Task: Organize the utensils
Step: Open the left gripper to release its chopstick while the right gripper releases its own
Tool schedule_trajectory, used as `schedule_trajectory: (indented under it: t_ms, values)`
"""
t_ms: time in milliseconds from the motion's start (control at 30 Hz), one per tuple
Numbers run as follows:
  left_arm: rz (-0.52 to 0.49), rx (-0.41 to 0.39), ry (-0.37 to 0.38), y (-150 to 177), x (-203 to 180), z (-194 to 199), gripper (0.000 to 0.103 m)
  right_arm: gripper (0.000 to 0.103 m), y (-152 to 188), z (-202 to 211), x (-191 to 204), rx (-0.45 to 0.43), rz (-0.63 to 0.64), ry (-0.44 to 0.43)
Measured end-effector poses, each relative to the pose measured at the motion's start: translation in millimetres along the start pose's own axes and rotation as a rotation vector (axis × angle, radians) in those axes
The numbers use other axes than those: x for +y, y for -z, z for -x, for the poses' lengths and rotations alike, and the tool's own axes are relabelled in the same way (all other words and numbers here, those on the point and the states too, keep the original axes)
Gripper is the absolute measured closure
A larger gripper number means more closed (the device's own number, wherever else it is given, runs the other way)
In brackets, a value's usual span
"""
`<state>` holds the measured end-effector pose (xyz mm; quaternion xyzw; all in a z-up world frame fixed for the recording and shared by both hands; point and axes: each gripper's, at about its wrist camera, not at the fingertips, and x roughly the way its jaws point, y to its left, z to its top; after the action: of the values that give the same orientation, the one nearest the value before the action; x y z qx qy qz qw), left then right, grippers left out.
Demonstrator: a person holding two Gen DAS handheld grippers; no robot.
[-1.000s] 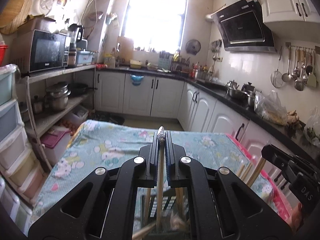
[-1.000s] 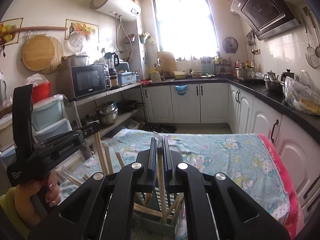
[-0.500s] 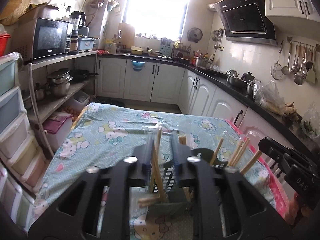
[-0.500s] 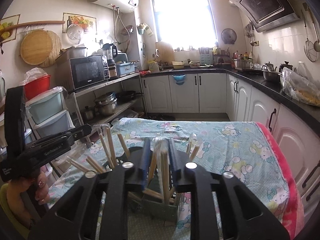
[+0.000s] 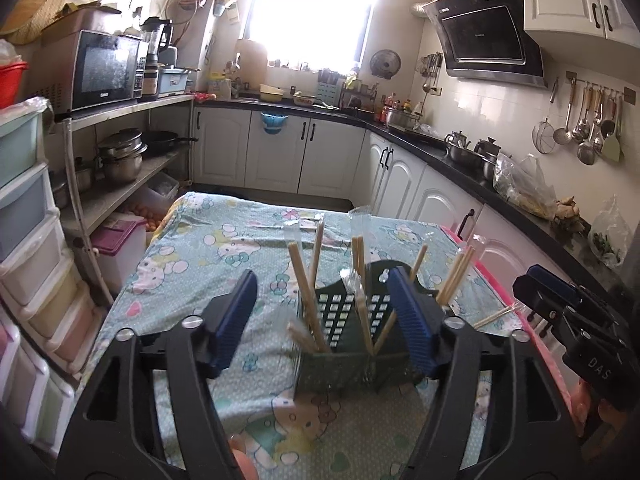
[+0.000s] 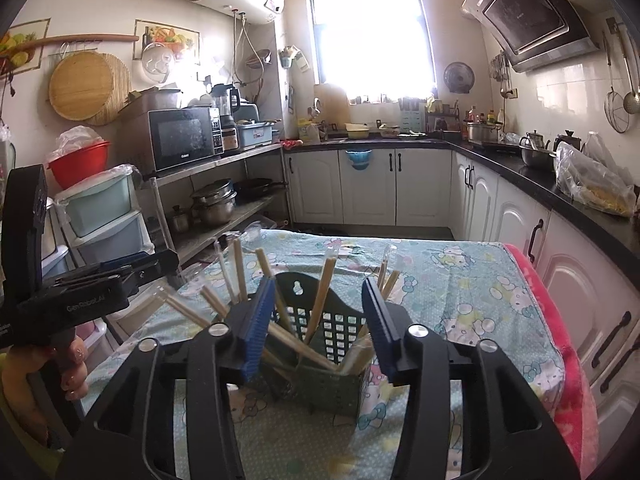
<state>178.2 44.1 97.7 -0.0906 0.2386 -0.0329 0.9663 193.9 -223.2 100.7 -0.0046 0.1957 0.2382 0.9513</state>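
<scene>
A dark green slotted utensil basket (image 5: 340,320) (image 6: 338,330) stands on the table's teal cartoon cloth (image 5: 216,248) (image 6: 460,280). Several plastic-wrapped wooden chopsticks (image 5: 304,280) (image 6: 322,300) lean in it at different angles. My left gripper (image 5: 320,280) sits just before the basket, its jaws opening, blue pads well apart and touching nothing. My right gripper (image 6: 319,286) faces the same basket from the other side, its jaws opening too, with no chopstick pressed between the pads. Each gripper shows in the other's view: the right gripper (image 5: 560,308) and the left gripper (image 6: 100,284).
Stacked plastic drawers (image 5: 24,240) and a metal shelf with pots (image 5: 120,156) stand left of the table. White cabinets under a black counter (image 6: 520,216) run along the right. A pink blanket edge (image 6: 560,320) hangs off the table's right side. A hand (image 6: 60,364) holds the left gripper.
Both grippers were shut on a wrapped chopstick pair; both have opened and drawn back. The chopsticks now stand in the basket, which has come into full view.
</scene>
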Motion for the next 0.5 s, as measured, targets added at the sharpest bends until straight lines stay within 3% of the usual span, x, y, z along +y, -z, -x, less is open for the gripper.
schedule_trajectory:
  t_ms: [67,233,400,500]
  values:
    - [0.011,0.001,0.007,4.8,1.5,7.4,0.034,0.056,3.4,5.8,2.9,0.002,0.003,-0.002]
    - [0.018,-0.005,0.007,15.2,2.6,23.2,0.012,0.044,13.7,21.8,9.2,0.002,0.001,-0.002]
    - [0.025,-0.004,0.014,27.2,3.4,36.3,0.011,0.039,27.3,33.6,15.1,0.017,0.006,0.003]
    - [0.024,0.003,0.011,35.0,3.2,42.0,0.011,0.031,34.1,40.3,18.8,0.022,0.005,0.005]
